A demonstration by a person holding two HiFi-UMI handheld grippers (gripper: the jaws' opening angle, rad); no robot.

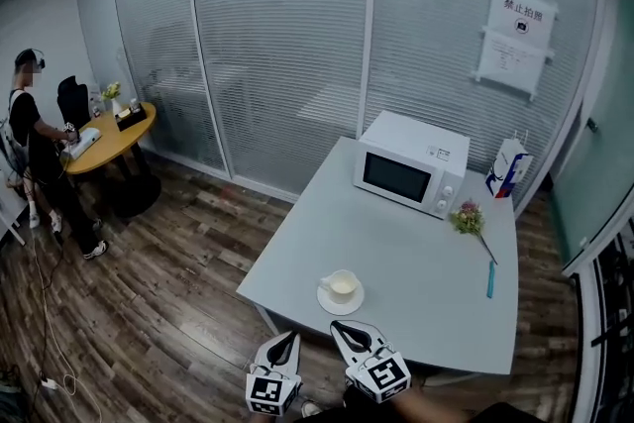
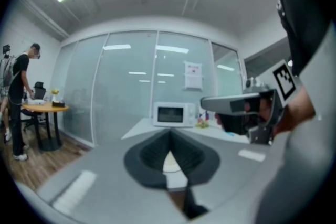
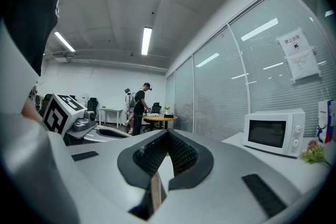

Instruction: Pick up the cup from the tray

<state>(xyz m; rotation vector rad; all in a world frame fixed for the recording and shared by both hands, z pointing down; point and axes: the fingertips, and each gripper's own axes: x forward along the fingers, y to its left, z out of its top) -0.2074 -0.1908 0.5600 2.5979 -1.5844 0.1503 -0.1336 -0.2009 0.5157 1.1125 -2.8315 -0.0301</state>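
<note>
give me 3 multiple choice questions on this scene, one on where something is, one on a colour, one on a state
1. Where does the cup stand?
A. on the wooden floor
B. on a saucer near the front edge of the grey table
C. on the round wooden desk

2. What colour is the microwave?
A. black
B. red
C. white

3. How is the left gripper?
A. jaws together, nothing between them
B. closed on the cup
C. jaws wide apart

Answers:
1 B: the head view shows the cup on its saucer, close to the table's near edge.
2 C: its casing is white, with a dark door window.
3 A: in the left gripper view the jaws meet at the tip, and the cup sits apart on the table.
</note>
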